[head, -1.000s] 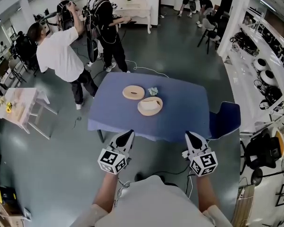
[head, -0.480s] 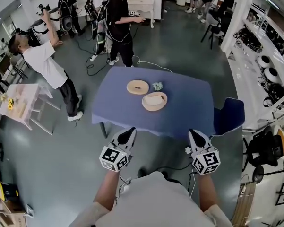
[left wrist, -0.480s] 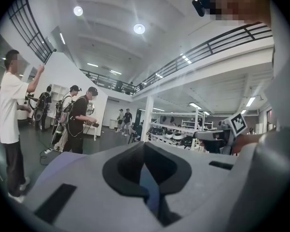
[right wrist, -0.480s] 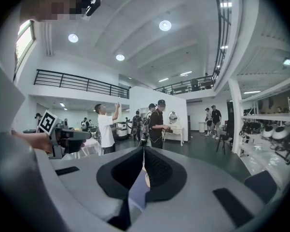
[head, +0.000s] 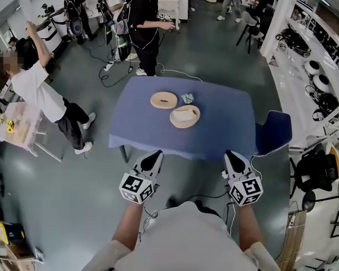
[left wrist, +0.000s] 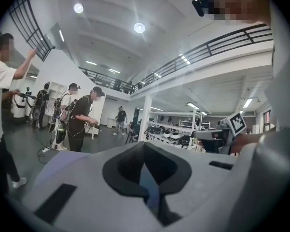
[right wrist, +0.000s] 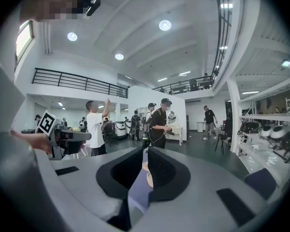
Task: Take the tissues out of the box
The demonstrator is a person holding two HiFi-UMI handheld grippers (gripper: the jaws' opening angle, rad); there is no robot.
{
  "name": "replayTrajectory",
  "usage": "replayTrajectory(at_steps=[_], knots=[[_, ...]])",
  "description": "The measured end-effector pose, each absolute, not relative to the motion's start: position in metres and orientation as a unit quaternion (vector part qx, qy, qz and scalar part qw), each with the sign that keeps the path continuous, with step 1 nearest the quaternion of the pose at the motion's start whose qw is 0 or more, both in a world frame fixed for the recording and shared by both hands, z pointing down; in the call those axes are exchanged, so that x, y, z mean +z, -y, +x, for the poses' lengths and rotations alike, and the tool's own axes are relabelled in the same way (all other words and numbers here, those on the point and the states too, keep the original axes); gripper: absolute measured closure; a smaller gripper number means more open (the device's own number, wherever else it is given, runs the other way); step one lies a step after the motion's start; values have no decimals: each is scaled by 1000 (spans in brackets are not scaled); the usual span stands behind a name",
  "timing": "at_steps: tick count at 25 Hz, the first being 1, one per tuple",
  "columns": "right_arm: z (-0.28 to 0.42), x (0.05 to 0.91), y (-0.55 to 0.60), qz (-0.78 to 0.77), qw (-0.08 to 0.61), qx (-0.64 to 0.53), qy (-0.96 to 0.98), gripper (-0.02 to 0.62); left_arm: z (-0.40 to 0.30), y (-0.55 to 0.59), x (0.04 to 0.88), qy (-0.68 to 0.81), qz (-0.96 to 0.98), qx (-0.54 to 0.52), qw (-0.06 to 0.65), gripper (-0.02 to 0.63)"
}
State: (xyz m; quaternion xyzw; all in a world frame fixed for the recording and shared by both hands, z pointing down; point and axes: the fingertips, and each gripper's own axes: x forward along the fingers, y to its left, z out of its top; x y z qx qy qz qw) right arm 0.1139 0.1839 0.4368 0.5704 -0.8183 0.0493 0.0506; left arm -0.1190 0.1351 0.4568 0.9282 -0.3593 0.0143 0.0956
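On the blue table (head: 225,130) lie a round wooden tissue box (head: 185,117) with white tissue showing in it, a flat round wooden lid with a slot (head: 164,100), and a small crumpled tissue (head: 188,98). Both grippers hang over the floor, short of the table's near edge and close to my body. My left gripper (head: 154,156) (left wrist: 145,149) points at the table with its jaws together and nothing between them. My right gripper (head: 230,156) (right wrist: 145,153) is shut too, only a thin slit between its jaws, and it holds nothing.
A blue chair (head: 272,133) stands at the table's right side. A person in black (head: 144,21) stands just beyond the far edge, with cables on the floor. A person in white (head: 39,95) stands at the left near a small pale table (head: 20,131). Equipment shelves (head: 318,78) line the right wall.
The person in white has walked left, away from the table. The table sits slightly higher and more central in the head view. Both grippers stay shut in about the same place.
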Motion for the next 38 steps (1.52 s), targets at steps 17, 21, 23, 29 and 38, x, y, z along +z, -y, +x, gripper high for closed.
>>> replayTrajectory(at_steps=[17, 21, 23, 29, 38], knots=[[83, 448, -181, 582, 46, 60, 810, 497, -146, -131, 471, 343, 934, 21, 103, 598], [84, 446, -171, 579, 50, 59, 812, 497, -144, -122, 470, 345, 932, 23, 106, 598], [88, 449, -166, 577, 52, 60, 813, 497, -139, -118, 473, 346, 932, 23, 107, 598], [103, 458, -134, 565, 53, 66, 821, 497, -125, -94, 479, 358, 927, 28, 108, 598], [114, 472, -54, 535, 66, 78, 839, 497, -106, -27, 492, 381, 916, 39, 121, 598]])
